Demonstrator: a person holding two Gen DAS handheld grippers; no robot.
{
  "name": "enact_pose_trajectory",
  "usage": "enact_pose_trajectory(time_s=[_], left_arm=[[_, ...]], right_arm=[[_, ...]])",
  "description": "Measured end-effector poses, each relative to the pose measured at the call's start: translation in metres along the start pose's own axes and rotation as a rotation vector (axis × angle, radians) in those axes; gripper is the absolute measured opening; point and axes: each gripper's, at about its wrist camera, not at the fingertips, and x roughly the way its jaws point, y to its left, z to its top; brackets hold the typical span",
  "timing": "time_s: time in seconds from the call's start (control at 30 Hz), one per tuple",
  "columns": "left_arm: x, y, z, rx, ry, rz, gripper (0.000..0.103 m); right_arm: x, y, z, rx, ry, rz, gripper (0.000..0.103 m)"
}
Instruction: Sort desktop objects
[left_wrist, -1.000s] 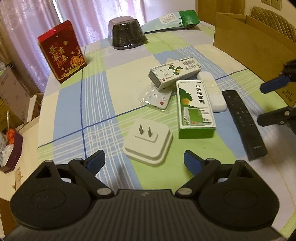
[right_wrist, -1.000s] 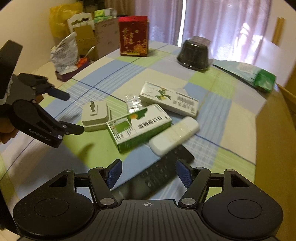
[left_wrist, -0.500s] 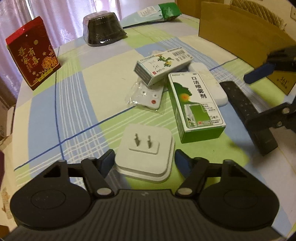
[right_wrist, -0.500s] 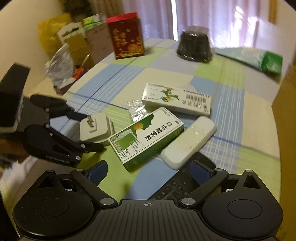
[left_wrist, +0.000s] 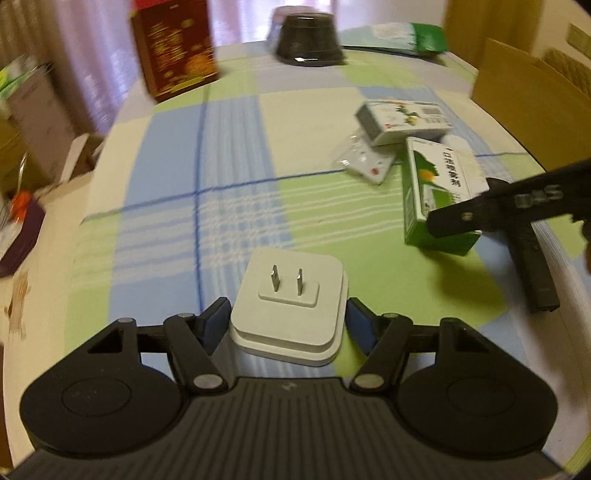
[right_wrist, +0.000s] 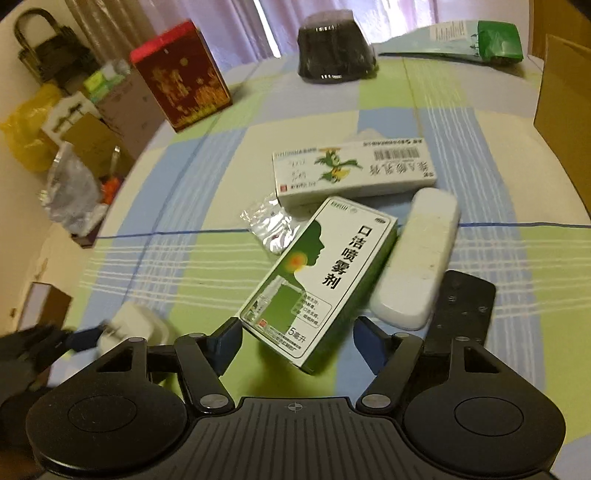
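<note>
A white plug adapter (left_wrist: 291, 302) lies prongs-up on the checked tablecloth. My left gripper (left_wrist: 287, 319) has its blue pads against both of its sides. The adapter (right_wrist: 135, 325) shows blurred at the lower left of the right wrist view. A green-and-white spray box (right_wrist: 317, 273) lies slantwise, its near end between the fingers of my right gripper (right_wrist: 297, 343), which is open with a gap on the right side. Beside it lie a white remote (right_wrist: 417, 258) and a black remote (right_wrist: 461, 310). Behind it are a white medicine box (right_wrist: 354, 173) and a plastic packet (right_wrist: 269, 225).
A red gift box (right_wrist: 181, 74), a black lidded bowl (right_wrist: 334, 51) and a green pouch (right_wrist: 472, 40) stand at the far side. A cardboard box (left_wrist: 532, 92) lines the right edge. Bags and cartons (right_wrist: 74, 147) crowd the floor at the left.
My left gripper has moved forward and narrowed onto the plug adapter. My right gripper has swung left from the black remote and now straddles the near end of the green spray box.
</note>
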Motion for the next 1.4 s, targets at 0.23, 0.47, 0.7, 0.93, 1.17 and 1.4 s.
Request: enact_pose_trajectory(time_s=[0.23,0.47,0.7,0.93,1.17,1.4], left_arm=[[-0.01,0.007,-0.009,-0.03,-0.02,0.004,0.064],[-0.013,0.012,-0.008,-0.036,-0.039,-0.001,0.064],[-0.013,0.016,-0.009,-0.04,-0.049,-0.004,0.064],[-0.014,0.012,-0.013,-0.009,-0.049,-0.011,0.064],[-0.014,0.002,-0.021,0.021,-0.034,-0.017,0.064],[-0.013,-0.007,-0.023,0.027,-0.026,-0.006,0.063]], right_arm=[[0.013,0.009,0.012,0.126,-0.009,-0.024,0.071],[0.015,0.006,0.017,0.299,-0.027,-0.023,0.081],[0.017,0.003,0.024,0.357,-0.028,-0.072,0.094],[0.027,0.014,0.035,0.175,0.017,-0.128,0.088],[-0.002,0.007,0.01,-0.096,0.046,-0.05,0.06],[-0.028,0.012,-0.033,-0.367,0.086,-0.032,0.058]])
